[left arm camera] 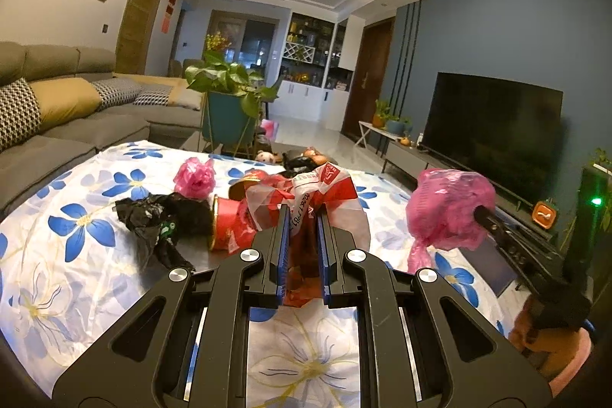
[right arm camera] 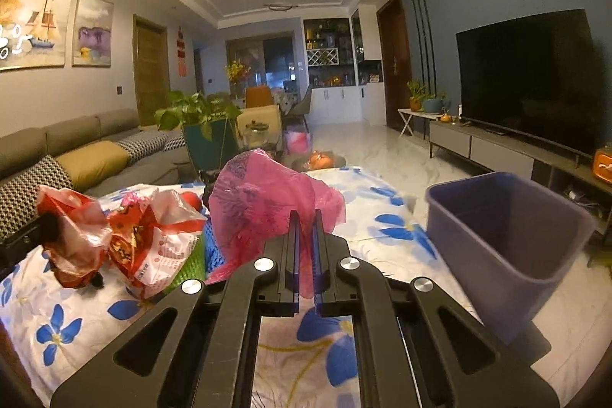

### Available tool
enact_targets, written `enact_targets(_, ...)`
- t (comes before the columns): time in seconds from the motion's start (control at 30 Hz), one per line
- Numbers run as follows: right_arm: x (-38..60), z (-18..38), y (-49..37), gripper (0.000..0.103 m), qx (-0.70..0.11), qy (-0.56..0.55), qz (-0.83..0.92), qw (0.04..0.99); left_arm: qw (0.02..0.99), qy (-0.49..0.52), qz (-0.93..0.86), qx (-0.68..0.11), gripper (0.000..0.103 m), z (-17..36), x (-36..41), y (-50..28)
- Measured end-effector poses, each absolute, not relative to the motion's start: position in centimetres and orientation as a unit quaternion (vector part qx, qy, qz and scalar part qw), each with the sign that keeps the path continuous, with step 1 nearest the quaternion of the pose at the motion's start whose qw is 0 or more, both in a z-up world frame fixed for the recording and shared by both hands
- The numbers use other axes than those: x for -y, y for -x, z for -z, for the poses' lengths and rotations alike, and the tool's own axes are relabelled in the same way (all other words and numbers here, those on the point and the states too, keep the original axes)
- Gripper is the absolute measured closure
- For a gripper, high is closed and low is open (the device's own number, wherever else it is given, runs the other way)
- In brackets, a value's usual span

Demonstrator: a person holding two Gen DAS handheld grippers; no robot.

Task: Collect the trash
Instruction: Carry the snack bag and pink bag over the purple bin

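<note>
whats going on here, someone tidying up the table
A person is clearing trash off a table covered by a flowered cloth, with a gripper in each hand. The left gripper is shut on a red-and-white plastic bag. The right gripper is shut on a crumpled pink bag, near a blue bin at the table's edge. A black bag, another pink bag and a red can still lie on the cloth.

Grey sofa (left arm camera: 76, 125) w/ cushions, potted plant (left arm camera: 225, 79), dark TV (right arm camera: 528, 75).
</note>
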State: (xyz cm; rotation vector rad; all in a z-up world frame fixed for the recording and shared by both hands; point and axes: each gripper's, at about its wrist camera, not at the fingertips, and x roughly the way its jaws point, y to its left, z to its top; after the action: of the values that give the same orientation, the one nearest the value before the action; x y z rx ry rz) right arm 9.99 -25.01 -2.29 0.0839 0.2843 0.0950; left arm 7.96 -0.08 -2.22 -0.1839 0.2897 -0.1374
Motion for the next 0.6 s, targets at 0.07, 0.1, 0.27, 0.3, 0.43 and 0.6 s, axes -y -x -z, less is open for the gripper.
enact_targets(0.07, 25.5, 1.9, -9.3, 0.097, -0.137, -0.043, -0.044, 0.989, 0.983, 0.089, 0.072, -0.141, 0.091, 1.9, 0.5, -7.8)
enact_targets(0.1, 25.7, 1.7, -8.9, 0.097, -0.134, -0.043, -0.042, 0.989, 0.983, 0.089, 0.074, -0.140, 0.091, 1.7, 0.6, -7.8)
enact_targets(0.27, 26.5, 0.7, -7.1, 0.097, -0.117, -0.044, -0.033, 0.992, 0.983, 0.087, 0.085, -0.135, 0.091, 0.8, 1.4, -7.8)
enact_targets(0.3, 26.7, 0.5, -6.8, 0.097, -0.113, -0.045, -0.031, 0.992, 0.983, 0.087, 0.089, -0.134, 0.091, 0.6, 1.5, -7.8)
enact_targets(0.43, 27.5, -0.1, -5.9, 0.097, -0.102, -0.046, -0.024, 0.993, 0.983, 0.084, 0.103, -0.130, 0.091, -0.2, 2.6, -8.2)
enact_targets(0.6, 28.7, -0.6, -5.5, 0.097, -0.094, -0.049, -0.014, 0.994, 0.981, 0.074, 0.131, -0.122, 0.091, -1.4, 4.8, -8.9)
